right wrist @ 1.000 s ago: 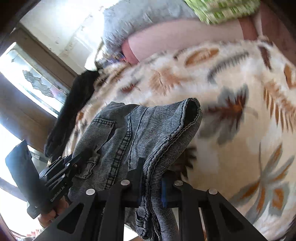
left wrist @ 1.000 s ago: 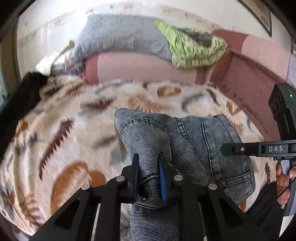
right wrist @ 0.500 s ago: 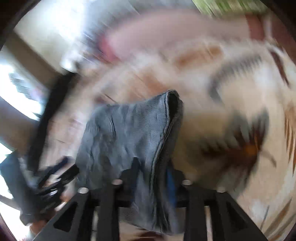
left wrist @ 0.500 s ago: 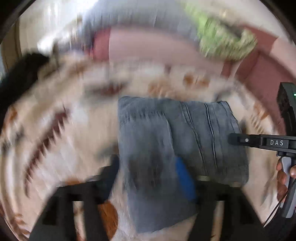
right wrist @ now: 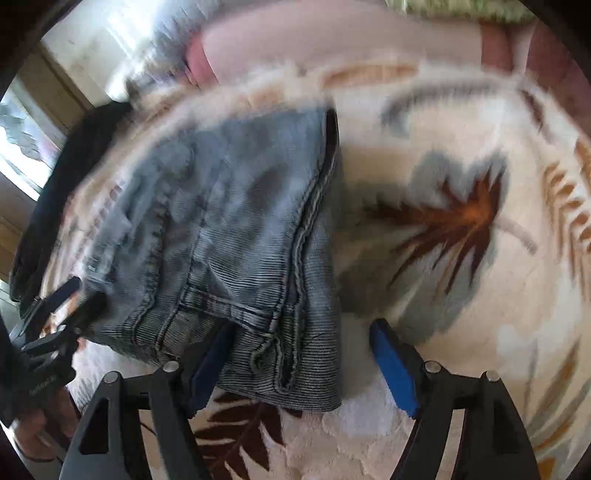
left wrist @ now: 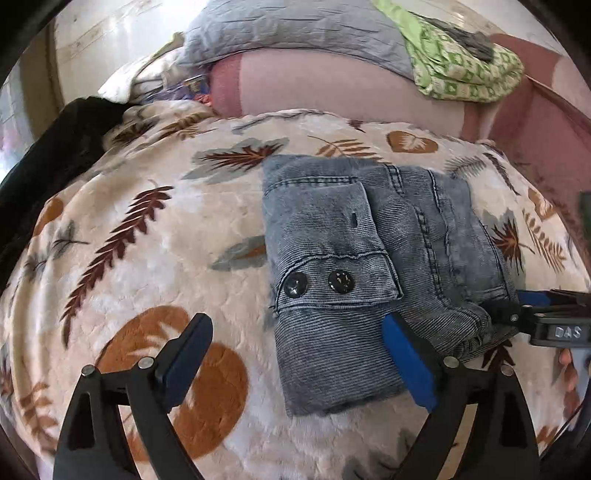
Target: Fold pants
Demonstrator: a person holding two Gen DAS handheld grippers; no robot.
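Note:
The grey-blue denim pants [left wrist: 369, 258] lie folded into a compact stack on the leaf-print blanket [left wrist: 166, 258], two black buttons facing up. My left gripper [left wrist: 295, 354] is open, its jaws wide apart over the stack's near edge, holding nothing. My right gripper [right wrist: 299, 365] is open too, its jaws spread around the near corner of the pants [right wrist: 240, 240]. The right gripper also shows at the right edge of the left wrist view [left wrist: 546, 317], touching the stack's right corner.
A pink bolster [left wrist: 332, 85], a grey pillow [left wrist: 295, 29] and a green patterned cloth [left wrist: 461, 66] lie at the back of the bed. A dark garment [left wrist: 48, 155] lies at the left edge. A maroon cushion [left wrist: 535, 122] stands at the right.
Both grippers were shut on the pants and held them up a second ago. They laid the fold down onto the blanket, opened and let go.

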